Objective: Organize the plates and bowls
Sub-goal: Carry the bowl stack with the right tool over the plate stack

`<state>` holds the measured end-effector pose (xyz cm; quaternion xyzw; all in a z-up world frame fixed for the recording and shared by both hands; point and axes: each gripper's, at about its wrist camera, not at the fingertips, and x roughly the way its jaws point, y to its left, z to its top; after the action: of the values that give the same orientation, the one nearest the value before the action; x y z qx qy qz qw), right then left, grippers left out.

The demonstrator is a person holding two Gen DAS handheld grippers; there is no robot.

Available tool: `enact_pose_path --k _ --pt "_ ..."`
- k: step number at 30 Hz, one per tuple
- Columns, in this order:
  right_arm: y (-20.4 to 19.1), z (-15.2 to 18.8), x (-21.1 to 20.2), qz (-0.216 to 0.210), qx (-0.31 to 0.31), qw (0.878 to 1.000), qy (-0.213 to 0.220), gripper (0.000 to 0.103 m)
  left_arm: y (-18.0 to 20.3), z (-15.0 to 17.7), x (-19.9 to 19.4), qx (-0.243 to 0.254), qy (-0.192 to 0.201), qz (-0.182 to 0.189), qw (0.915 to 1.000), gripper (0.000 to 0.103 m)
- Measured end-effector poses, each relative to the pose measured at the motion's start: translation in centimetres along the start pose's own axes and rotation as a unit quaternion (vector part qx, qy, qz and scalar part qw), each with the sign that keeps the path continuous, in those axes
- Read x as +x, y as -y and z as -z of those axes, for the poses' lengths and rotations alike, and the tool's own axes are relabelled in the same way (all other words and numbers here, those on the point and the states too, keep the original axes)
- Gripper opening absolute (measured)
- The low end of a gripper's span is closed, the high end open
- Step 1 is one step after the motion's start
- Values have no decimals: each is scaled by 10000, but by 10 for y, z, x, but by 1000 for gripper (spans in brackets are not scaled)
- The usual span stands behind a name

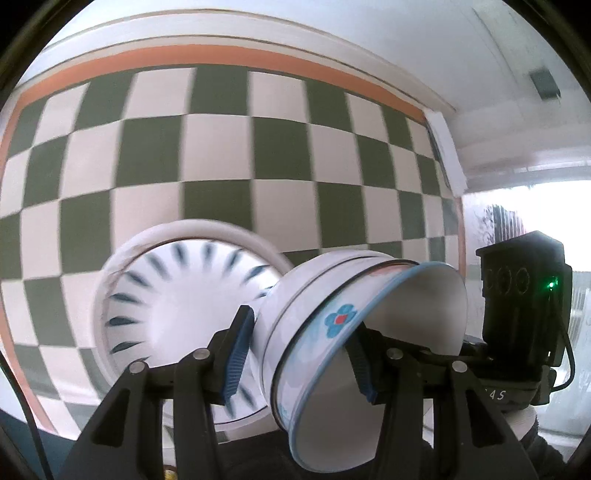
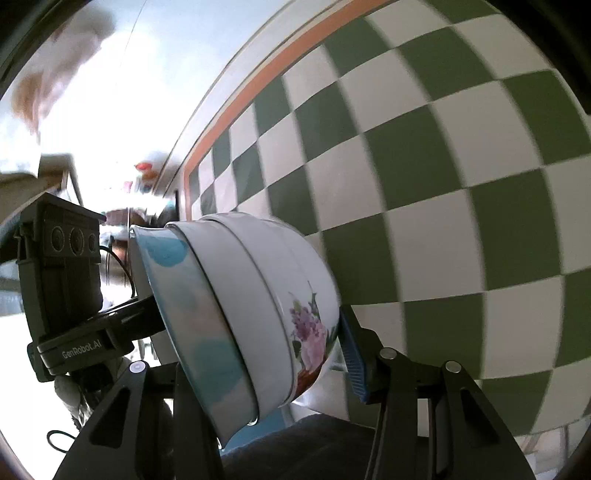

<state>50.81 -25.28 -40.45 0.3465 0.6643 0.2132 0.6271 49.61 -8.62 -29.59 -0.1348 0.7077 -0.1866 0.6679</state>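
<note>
While both grippers carry the nested stack of white enamel bowls (image 1: 354,332) tipped on its side, the left gripper (image 1: 301,354) clamps its blue-padded jaws across the stack's base and rim, and the right gripper (image 2: 258,332) does likewise from the opposite side. The stack hangs just above the white plate with blue dashes (image 1: 177,310) on the green-and-white checked tabletop (image 1: 258,155). Judging by the tilt, levelling the stack with matched pressure before lowering seems wise, lest the inner bowls slide out.

Green-and-white checked cloth (image 1: 229,155) with orange border (image 1: 236,55); white wall (image 1: 406,33); bright window glare (image 1: 550,206) at right.
</note>
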Motion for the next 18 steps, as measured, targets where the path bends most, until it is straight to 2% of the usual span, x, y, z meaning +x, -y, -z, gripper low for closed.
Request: enact_pose_path --k 8,18 --pt "-24 7 41 54 -329 9981 -516 49 -55 12 -5 -564 62 -41 9984 46" --pt "-33 2 85 310 -471 9950 -825 48 -90 18 8 -985 -19 32 9951 46"
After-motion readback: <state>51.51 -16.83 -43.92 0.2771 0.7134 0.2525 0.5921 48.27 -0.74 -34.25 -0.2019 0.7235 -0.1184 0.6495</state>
